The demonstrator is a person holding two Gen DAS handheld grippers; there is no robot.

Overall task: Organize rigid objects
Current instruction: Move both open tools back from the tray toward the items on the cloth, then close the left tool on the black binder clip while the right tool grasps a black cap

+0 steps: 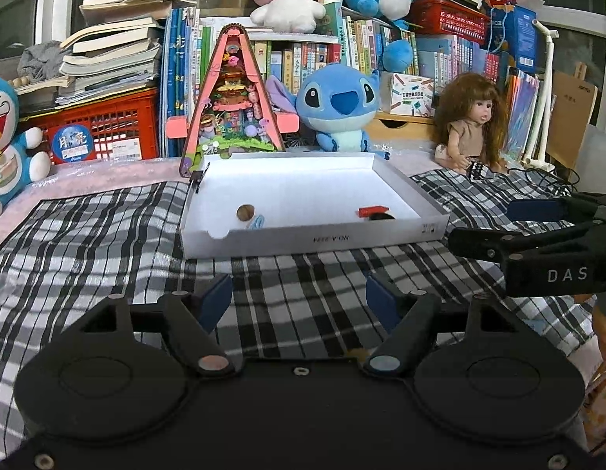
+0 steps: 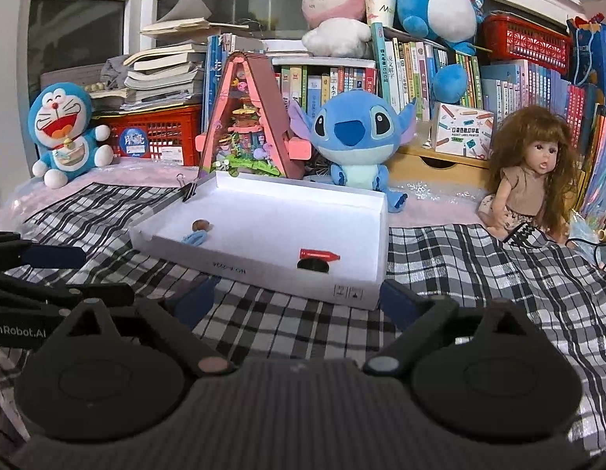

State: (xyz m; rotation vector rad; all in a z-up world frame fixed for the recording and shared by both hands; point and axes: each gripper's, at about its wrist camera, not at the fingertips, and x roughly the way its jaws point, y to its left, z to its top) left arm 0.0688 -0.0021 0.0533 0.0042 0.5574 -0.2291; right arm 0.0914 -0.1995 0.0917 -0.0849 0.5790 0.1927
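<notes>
Sitting on a checked cloth (image 1: 107,243) over the surface, a shallow white box (image 1: 310,241) holds the task's things: a brown disc (image 1: 245,211) and a small blue piece (image 1: 257,222) near its front left corner, and a red piece (image 1: 373,210) beside a dark round one (image 1: 382,217) near the front right. A binder clip (image 2: 187,190) grips the box's far left corner. Just short of the box, the left tool (image 1: 299,303) hangs with its blue pads spread wide and nothing between them. The right tool (image 2: 295,301) is likewise spread wide and empty, its pads before the box's near wall. Plush toys, a doll (image 2: 532,180) and books stand behind.
</notes>
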